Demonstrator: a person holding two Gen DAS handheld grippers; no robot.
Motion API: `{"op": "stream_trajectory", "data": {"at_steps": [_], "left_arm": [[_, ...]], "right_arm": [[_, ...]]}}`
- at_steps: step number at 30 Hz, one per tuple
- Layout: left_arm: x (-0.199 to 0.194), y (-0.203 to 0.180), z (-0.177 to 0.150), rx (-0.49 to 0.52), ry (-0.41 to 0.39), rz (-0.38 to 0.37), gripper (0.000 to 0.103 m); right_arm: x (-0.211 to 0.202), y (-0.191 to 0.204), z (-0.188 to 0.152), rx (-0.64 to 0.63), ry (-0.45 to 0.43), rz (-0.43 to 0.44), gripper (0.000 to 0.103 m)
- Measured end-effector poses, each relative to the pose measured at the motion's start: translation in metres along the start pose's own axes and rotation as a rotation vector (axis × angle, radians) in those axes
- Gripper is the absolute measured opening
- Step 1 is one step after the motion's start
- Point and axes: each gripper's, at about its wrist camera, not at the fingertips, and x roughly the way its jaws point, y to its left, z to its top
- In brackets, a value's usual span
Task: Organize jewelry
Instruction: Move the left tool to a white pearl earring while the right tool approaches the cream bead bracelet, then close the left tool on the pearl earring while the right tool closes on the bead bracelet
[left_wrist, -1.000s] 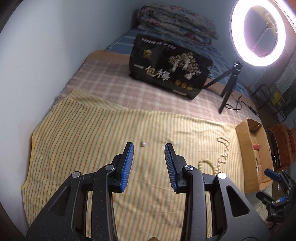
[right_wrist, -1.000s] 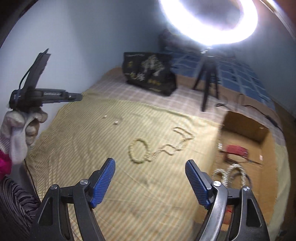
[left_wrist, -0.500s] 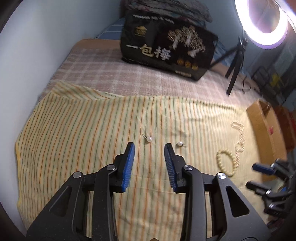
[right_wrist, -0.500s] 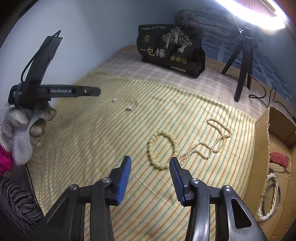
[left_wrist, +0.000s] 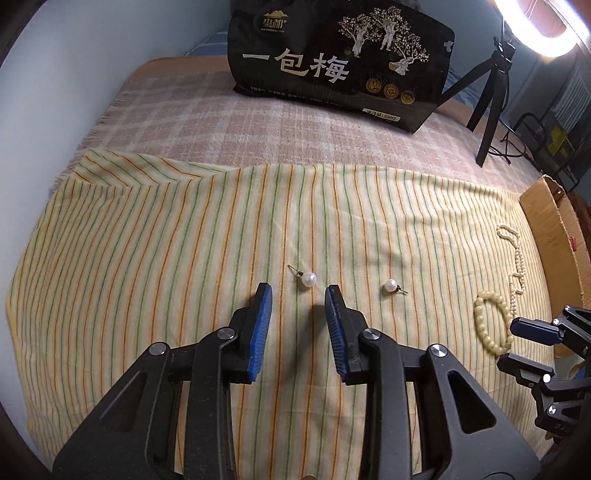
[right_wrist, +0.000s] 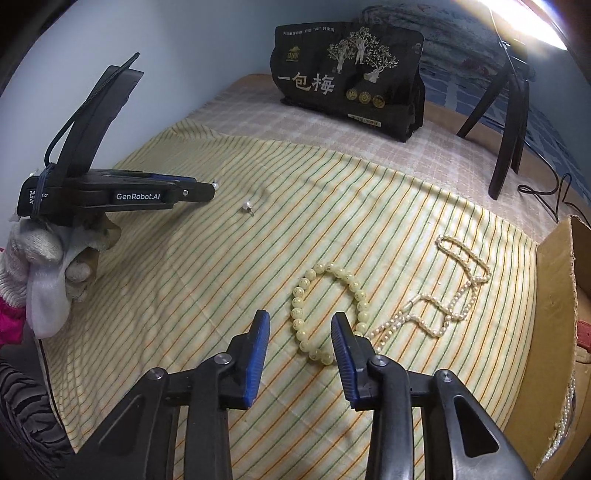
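The left gripper (left_wrist: 298, 295) hovers with jaws narrowly apart, a pearl earring (left_wrist: 308, 279) at its 12 o'clock. The right gripper (right_wrist: 300, 325), also narrowly parted and empty, has the bead bracelet (right_wrist: 295, 314) at its 1 o'clock.

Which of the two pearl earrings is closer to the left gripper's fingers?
The left pearl earring, just ahead of the left gripper between its open fingers, post pointing up-left. The other earring lies off to the right.

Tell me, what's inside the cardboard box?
In the cardboard box, the right view shows a pearl strand hanging low and something red at the frame's edge. The box wall and picture edge hide the rest.
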Motion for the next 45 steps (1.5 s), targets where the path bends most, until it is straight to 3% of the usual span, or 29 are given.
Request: {"op": "stream_trajectory", "data": {"at_steps": [2, 4, 11, 19, 21, 26, 37, 45], "left_arm": [[0.001, -0.002, 0.002, 0.003, -0.002, 0.006, 0.029], [0.003, -0.004, 0.002, 0.015, 0.000, 0.013, 0.021], [0.010, -0.012, 0.005, 0.043, -0.001, 0.019, 0.020], [0.014, -0.012, 0.004, 0.066, -0.017, 0.024, 0.007], [0.015, -0.010, 0.003, 0.059, -0.019, 0.016, 0.007], [0.015, -0.008, 0.003, 0.044, -0.020, 0.001, 0.007], [0.001, 0.004, 0.000, -0.004, -0.016, -0.013, 0.006], [-0.028, 0.003, 0.002, -0.014, -0.059, -0.018, 0.006]], "right_arm": [[0.001, 0.000, 0.002, -0.001, 0.002, 0.002, 0.034], [0.003, 0.000, 0.003, -0.006, 0.005, 0.003, 0.034], [0.009, 0.003, 0.005, -0.024, 0.021, -0.014, 0.032], [0.023, 0.010, 0.004, -0.082, 0.058, -0.047, 0.029], [0.025, 0.011, 0.003, -0.092, 0.058, -0.050, 0.026], [0.026, 0.005, 0.002, -0.087, 0.059, -0.050, 0.005], [0.001, 0.006, 0.001, -0.056, 0.026, -0.012, 0.005], [-0.028, 0.011, -0.001, -0.041, -0.018, -0.014, 0.005]]}}
